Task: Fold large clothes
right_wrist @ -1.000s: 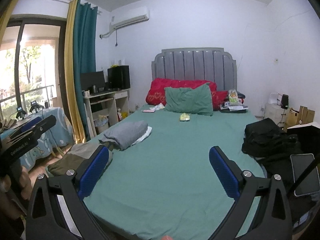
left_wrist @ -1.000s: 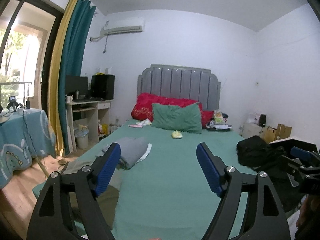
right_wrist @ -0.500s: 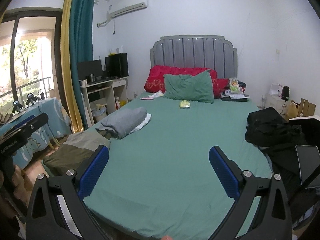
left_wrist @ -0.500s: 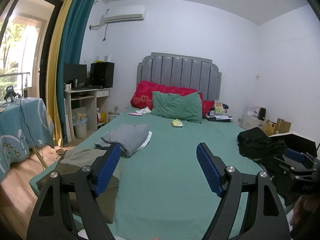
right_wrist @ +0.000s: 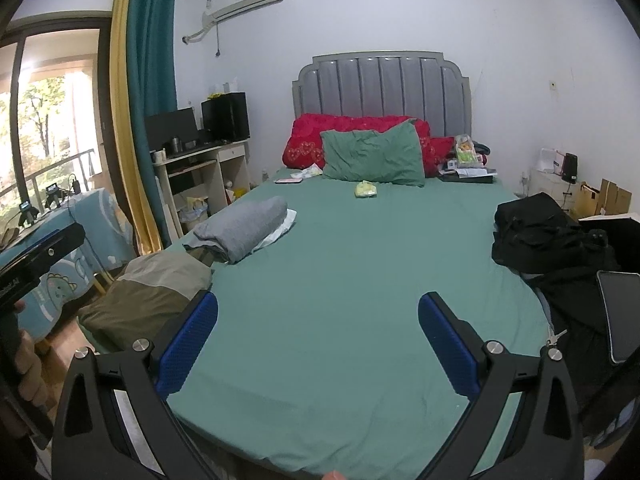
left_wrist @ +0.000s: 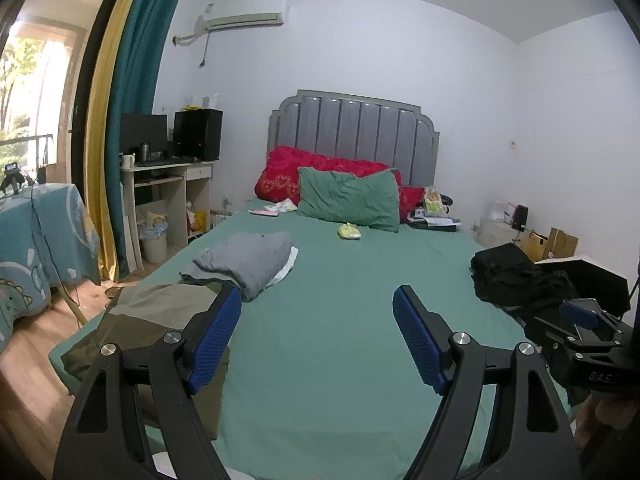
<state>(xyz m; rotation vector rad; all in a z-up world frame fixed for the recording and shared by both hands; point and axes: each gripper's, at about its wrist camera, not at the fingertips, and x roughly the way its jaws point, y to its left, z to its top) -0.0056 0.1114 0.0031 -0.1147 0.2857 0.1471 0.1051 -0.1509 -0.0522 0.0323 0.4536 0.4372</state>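
Note:
A bed with a green sheet (left_wrist: 340, 320) (right_wrist: 352, 280) fills both views. On its left side lie a folded grey garment (left_wrist: 248, 258) (right_wrist: 244, 230) and, nearer, an olive-and-beige folded garment (left_wrist: 132, 328) (right_wrist: 156, 292). A heap of black clothes (left_wrist: 516, 276) (right_wrist: 536, 236) lies on the right edge. My left gripper (left_wrist: 318, 312) hangs open over the foot of the bed with nothing between its blue pads. My right gripper (right_wrist: 318, 318) is open too, empty, above the near sheet. The right gripper's body (left_wrist: 584, 328) shows at the left wrist view's right edge.
Red and green pillows (right_wrist: 372, 156) rest against a grey headboard. A small yellow-green packet (right_wrist: 366, 189) lies mid-bed. A desk with a monitor (right_wrist: 192, 160) and a bin stand left, beside a table with a blue cloth (left_wrist: 36, 232). A phone (right_wrist: 622, 316) lies at the right.
Both grippers have sunk and tilted downward, so more of the near bed and the olive garment shows. Their jaws have stayed equally wide.

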